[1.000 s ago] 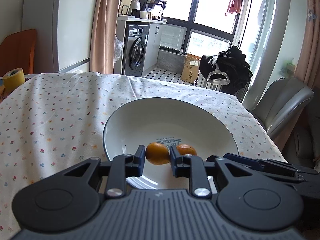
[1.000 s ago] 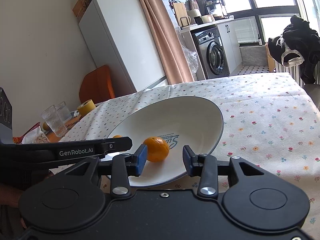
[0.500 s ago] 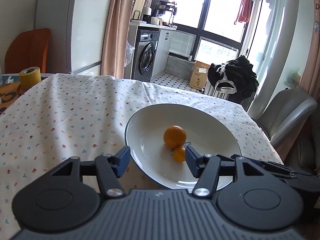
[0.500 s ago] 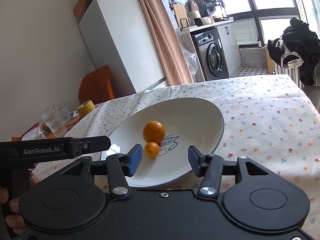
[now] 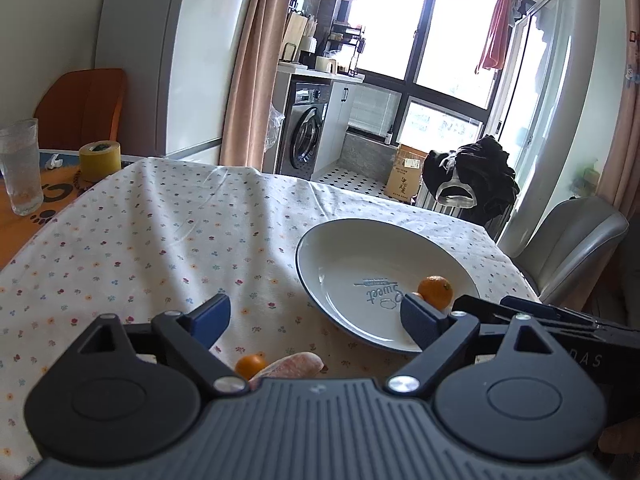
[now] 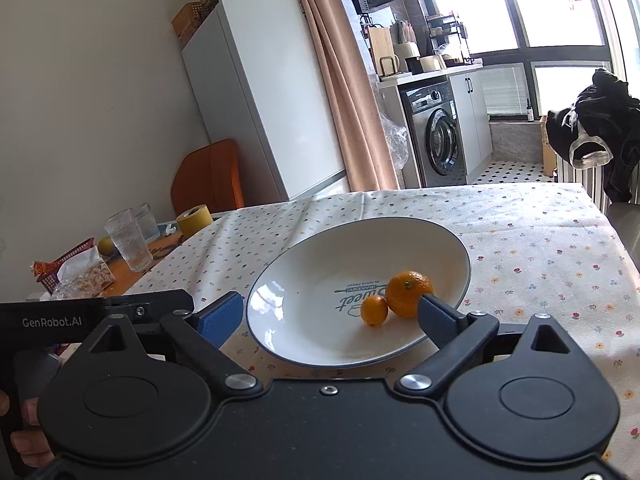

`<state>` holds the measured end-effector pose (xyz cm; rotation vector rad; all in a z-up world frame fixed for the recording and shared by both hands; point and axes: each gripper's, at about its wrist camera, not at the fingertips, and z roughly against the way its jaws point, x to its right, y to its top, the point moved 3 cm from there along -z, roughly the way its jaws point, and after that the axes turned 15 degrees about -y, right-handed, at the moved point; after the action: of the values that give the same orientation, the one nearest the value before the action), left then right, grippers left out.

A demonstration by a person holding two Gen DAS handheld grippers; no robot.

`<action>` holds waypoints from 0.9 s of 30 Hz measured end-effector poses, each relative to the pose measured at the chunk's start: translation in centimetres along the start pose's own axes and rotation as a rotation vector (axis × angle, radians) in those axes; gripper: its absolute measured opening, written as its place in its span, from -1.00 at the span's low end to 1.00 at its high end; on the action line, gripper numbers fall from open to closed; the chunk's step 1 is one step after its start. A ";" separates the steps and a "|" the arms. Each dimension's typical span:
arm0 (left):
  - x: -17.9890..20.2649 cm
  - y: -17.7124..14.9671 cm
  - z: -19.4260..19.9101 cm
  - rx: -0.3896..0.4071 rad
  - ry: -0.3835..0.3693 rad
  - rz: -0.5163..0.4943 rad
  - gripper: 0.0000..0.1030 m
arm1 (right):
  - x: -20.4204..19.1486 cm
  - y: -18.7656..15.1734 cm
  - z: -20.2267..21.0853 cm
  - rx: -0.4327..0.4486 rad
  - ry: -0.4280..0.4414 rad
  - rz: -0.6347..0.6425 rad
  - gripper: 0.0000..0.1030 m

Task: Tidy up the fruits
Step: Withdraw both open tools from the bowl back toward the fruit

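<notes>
A white plate [image 6: 304,280] [image 5: 352,252] rests on the floral tablecloth. In it lie a large orange [image 6: 408,290] [image 5: 437,290] and a small orange [image 6: 374,310] touching it. My right gripper [image 6: 330,320] hangs open over the plate's near rim, empty. My left gripper [image 5: 316,320] is open too, left of the plate above bare cloth. Below it, close to its body, a small orange [image 5: 250,364] and a pinkish fruit [image 5: 292,364] lie on the cloth, partly hidden.
Two drinking glasses [image 6: 130,240], a yellow tape roll [image 6: 195,219] [image 5: 100,160] and snack packets [image 6: 72,270] stand at the table's left end. An orange chair [image 6: 210,180] is behind them, a grey chair [image 5: 568,240] at the right. A hand [image 6: 24,440] holds the left gripper's handle.
The left gripper let go of the large orange into the plate, opened wide, and drew back to the left. The right gripper opened wider and pulled back slightly.
</notes>
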<state>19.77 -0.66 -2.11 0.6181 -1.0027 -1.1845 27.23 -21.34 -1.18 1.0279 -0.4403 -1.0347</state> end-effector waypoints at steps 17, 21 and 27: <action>-2.1 -2.9 4.5 -0.026 -0.004 -0.008 0.84 | -1.9 -2.3 2.9 -0.044 -0.009 0.046 1.00; -2.5 -3.6 5.2 -0.048 -0.009 -0.022 0.88 | -2.4 -2.9 3.4 -0.055 -0.006 0.054 1.00; -3.2 -4.4 6.2 -0.049 -0.009 -0.007 0.89 | -3.0 -3.7 3.9 -0.072 -0.005 0.072 1.00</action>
<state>12.08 1.67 -3.97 0.5781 -0.9773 -1.2157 21.16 -21.12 -1.98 0.9393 -0.4381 -0.9819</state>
